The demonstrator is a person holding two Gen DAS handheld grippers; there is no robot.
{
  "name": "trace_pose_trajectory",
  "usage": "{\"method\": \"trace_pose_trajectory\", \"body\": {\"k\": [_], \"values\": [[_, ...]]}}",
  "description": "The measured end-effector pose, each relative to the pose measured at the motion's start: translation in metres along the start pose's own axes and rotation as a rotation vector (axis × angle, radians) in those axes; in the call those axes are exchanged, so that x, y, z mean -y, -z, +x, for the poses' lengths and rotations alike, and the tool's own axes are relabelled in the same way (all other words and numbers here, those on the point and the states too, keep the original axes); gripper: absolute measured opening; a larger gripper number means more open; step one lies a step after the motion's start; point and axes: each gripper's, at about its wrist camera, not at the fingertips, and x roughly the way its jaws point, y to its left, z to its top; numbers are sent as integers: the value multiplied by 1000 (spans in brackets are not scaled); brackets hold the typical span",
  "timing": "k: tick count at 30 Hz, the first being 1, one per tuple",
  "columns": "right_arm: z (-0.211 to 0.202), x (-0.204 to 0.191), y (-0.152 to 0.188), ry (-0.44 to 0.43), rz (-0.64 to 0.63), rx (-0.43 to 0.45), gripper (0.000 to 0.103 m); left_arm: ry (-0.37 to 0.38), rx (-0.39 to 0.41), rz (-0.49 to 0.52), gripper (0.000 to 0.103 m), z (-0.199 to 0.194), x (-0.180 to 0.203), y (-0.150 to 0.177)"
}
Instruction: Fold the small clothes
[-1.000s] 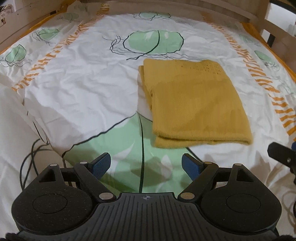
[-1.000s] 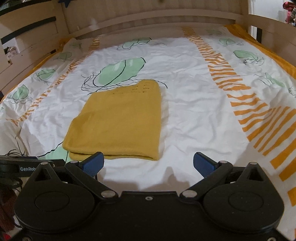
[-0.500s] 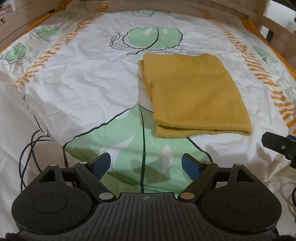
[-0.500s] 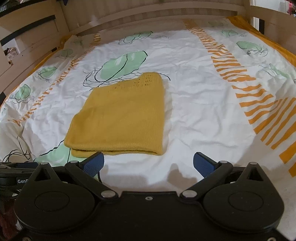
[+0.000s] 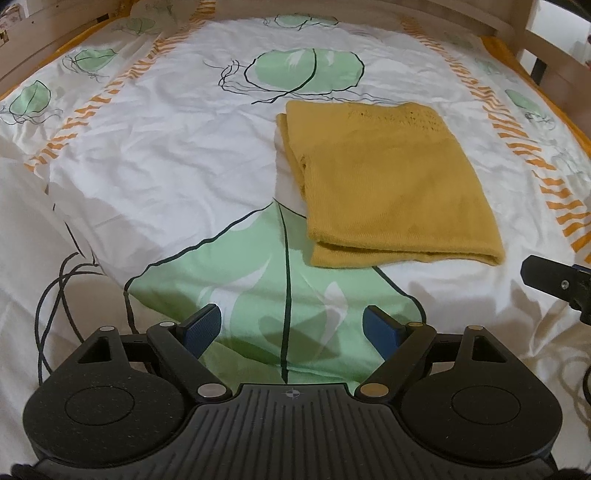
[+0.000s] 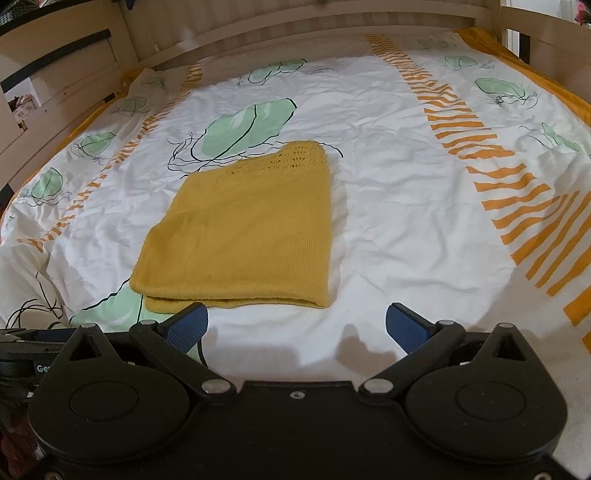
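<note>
One yellow knit garment (image 5: 391,184), folded into rectangle, lies flat mid-bed on leaf-print bedsheet (image 5: 147,166), nearer foot edge than wooden headboard (image 6: 295,26). Left gripper (image 5: 291,328) jaws spread wide, nothing between, above green leaf print short of garment. Right gripper (image 6: 295,326) jaws spread, empty, just short of garment's near folded edge.

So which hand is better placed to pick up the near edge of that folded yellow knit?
Right. The right tool hangs open close to the folded mustard-yellow knit garment's near edge; the left tool sits farther back.
</note>
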Motion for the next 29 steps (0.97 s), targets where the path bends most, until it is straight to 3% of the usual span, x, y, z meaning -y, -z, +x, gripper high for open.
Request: {"method": "trace_pose_trajectory", "body": {"k": [29], "values": [[8,-3,-3,-20,7,-18,102,19,6,9,84,0,3,-6]]}}
